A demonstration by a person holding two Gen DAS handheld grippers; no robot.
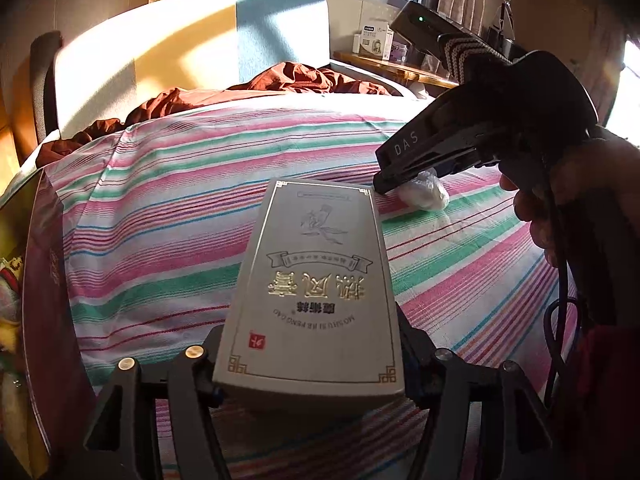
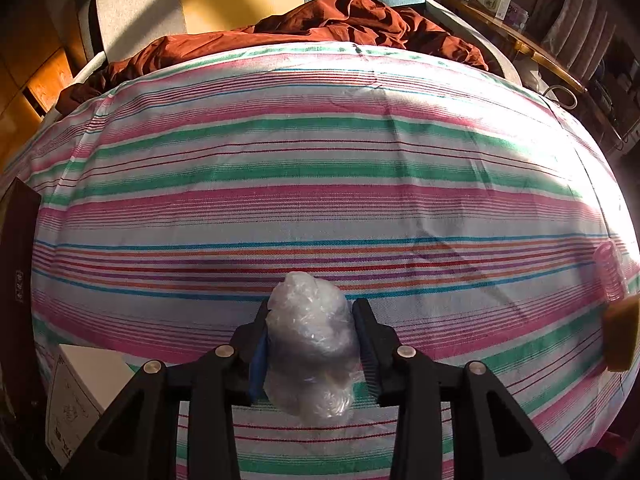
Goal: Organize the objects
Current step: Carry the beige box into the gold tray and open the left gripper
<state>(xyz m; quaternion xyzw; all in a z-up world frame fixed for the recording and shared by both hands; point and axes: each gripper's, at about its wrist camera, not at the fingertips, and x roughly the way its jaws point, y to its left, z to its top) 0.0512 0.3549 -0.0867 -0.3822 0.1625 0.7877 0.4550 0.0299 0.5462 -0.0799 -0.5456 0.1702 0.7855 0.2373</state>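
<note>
1. The left tongs (image 1: 312, 356) pinch a pale grey carton (image 1: 316, 280) printed with gold characters. Their two fingers press against its long side faces near the end closest to the camera.

2. The carton's long axis runs straight ahead from the left tongs, out over the striped bedsheet (image 1: 168, 216), toward the rumpled brown blanket (image 1: 288, 80) at the head of the bed. Whether its underside rests on the sheet or hangs just above it I cannot tell.

3. The right tongs (image 2: 310, 340) are closed on a crumpled clear plastic bundle (image 2: 310, 332). The bundle sits between the fingers, bulging beyond the tips and also back below them.

4. Seen from the left wrist camera, the right tongs (image 1: 384, 188) hold that plastic bundle (image 1: 424, 194) low over the sheet, just beside the far right corner of the carton. I cannot tell whether tongs and carton touch there.

5. So the relation the coming move turns on: the two held things are near neighbours, the bundle lying ahead and to the right of the carton's far end.

6. Judging by this, the right hand is nearer the open stretch of sheet ahead, while the left hand is nearer the dark box (image 1: 44, 280) at the left edge of the bed.

7. If the carton is pushed along its own axis, its far corner would meet the right tongs first, so one hand probably has to yield sideways.
</note>
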